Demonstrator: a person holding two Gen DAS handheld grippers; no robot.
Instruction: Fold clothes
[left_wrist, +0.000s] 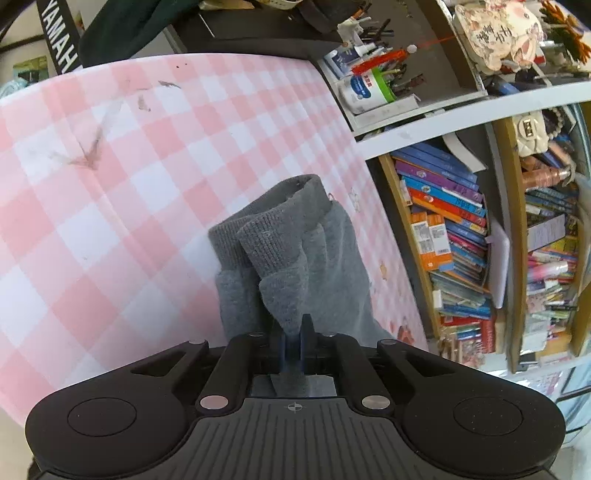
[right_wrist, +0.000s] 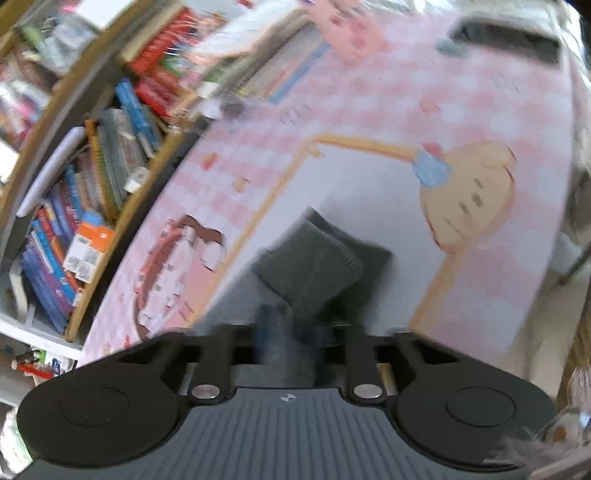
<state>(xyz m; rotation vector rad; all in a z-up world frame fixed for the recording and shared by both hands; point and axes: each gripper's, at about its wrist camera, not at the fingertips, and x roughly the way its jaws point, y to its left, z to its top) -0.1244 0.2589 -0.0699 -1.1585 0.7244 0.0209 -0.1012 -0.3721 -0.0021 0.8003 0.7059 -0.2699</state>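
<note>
One grey garment (left_wrist: 295, 266) lies ahead of the left hand-held gripper (left_wrist: 292, 341), showing two ribbed cuffs (left_wrist: 275, 240) side by side. One pink checked worktop (left_wrist: 110, 184) carries it. Two hand-held grippers are present, the right hand-held gripper (right_wrist: 286, 332) being the second. One bookshelf (left_wrist: 506, 229) stands to the right of the left one; its books are too many and too blurred to count.

"yamaha" — white letters on black strap (left_wrist: 57, 40), top left.
</note>
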